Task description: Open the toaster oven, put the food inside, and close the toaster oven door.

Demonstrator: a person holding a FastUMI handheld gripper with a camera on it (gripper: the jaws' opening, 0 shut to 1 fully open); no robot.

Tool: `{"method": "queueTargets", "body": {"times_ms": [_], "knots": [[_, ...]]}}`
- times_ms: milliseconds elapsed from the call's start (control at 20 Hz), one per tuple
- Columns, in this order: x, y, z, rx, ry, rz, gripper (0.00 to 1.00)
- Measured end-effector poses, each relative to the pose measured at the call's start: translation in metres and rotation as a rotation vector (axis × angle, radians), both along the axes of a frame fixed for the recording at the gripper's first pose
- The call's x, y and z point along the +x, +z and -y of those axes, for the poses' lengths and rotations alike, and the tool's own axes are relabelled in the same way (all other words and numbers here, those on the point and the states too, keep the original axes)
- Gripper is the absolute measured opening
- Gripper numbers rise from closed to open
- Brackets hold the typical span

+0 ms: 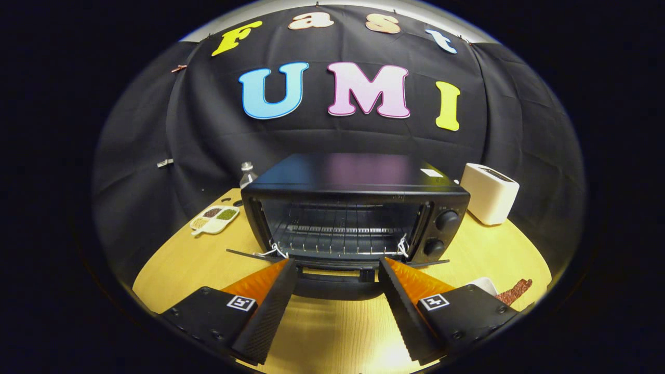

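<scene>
On the pale wooden table point(171, 270) stands a boxy black toaster oven point(356, 208), its door point(337, 278) dropped flat toward the camera, wire rack point(337, 231) bare inside, two round knobs point(446, 232) down its right side. Just ahead of it the gripper point(337, 270) is spread wide, holding nothing; its ribbed fingers point(273, 306) flank the door's handle without touching. Beside the right finger lie a white dish point(486, 284) and a reddish, bumpy strip of food point(514, 292) (partly hidden). A white toaster point(489, 193) sits behind right, a divided tray point(214, 218) left.
</scene>
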State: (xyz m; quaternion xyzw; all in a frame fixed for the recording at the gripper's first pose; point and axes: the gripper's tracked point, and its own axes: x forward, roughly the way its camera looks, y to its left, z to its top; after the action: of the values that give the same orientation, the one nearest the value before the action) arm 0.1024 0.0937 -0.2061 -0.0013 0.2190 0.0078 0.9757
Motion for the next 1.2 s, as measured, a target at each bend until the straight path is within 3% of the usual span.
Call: {"method": "queueTargets", "body": {"times_ms": [250, 450, 800, 1200], "knots": [[-0.030, -0.042, -0.001, 0.004, 0.031, -0.095, 0.98], [-0.046, -0.082, 0.006, 0.042, 0.005, -0.199, 0.98], [-0.078, -0.028, 0.043, 0.007, 0.056, -0.091, 0.98], [-0.101, 0.048, 0.164, -0.038, -0.045, -0.077, 0.98]]}}
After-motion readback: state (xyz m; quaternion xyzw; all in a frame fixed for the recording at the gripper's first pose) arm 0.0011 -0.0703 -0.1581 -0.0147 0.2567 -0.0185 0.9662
